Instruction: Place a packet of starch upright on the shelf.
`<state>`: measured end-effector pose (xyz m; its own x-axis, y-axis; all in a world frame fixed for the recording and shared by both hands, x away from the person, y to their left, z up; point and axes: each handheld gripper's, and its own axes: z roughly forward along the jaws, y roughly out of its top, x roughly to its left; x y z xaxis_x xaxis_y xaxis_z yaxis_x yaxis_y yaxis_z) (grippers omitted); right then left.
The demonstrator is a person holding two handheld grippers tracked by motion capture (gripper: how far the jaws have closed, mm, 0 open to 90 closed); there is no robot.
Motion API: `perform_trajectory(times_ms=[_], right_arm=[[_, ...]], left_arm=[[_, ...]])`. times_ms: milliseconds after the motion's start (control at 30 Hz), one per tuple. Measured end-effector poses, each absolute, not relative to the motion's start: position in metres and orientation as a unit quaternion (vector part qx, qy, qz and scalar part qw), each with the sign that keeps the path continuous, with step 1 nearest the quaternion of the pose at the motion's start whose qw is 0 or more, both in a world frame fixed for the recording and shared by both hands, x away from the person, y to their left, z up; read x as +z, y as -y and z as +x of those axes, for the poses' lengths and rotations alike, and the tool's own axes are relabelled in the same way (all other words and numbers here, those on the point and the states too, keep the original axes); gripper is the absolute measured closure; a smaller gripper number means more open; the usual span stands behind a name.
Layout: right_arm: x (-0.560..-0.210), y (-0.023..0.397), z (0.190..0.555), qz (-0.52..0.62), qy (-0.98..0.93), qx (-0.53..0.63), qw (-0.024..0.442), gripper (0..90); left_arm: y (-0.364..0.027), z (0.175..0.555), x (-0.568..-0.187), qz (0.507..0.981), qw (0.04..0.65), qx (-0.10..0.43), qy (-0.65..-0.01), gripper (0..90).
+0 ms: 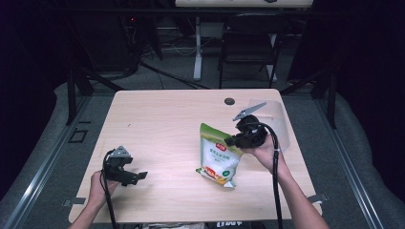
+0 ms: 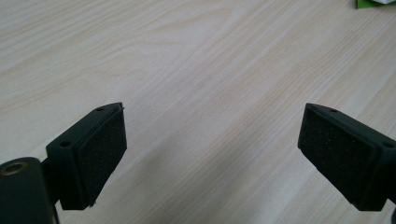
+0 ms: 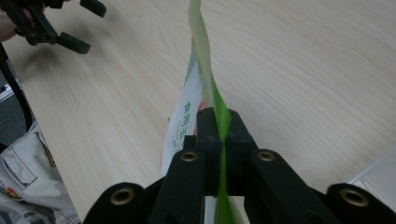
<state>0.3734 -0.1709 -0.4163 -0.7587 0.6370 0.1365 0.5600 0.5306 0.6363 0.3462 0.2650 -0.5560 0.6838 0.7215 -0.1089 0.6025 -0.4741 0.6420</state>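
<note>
A green and white food pouch (image 1: pixel 218 155) hangs tilted over the right half of the table, its lower end close to the wood. My right gripper (image 1: pixel 232 140) is shut on the pouch's green top seam (image 3: pixel 211 88), which runs edge-on between its jaws in the right gripper view. My left gripper (image 1: pixel 138 176) is held low over the table's front left, open and with nothing in it. In the left gripper view its two pads (image 2: pixel 100 156) stand wide apart above bare wood, and a green corner of the pouch (image 2: pixel 373 3) shows at the top right.
A clear plastic container (image 1: pixel 272 119) with a metal clip (image 1: pixel 248 112) lies at the table's right rear, just behind my right hand. A small dark round cap (image 1: pixel 229 101) sits in the tabletop near the back edge. A folding chair (image 1: pixel 248 43) stands beyond the table.
</note>
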Motion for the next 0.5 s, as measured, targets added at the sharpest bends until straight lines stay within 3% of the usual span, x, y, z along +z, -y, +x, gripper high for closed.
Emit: perform_trajectory(times_ms=[500], right_arm=[[-0.388, 0.166, 0.383, 0.326, -0.881, 0.331, 0.091, 88.2]], left_arm=[[-0.265, 0.346, -0.556, 0.854, 0.336, 0.088, -0.386, 7.9]])
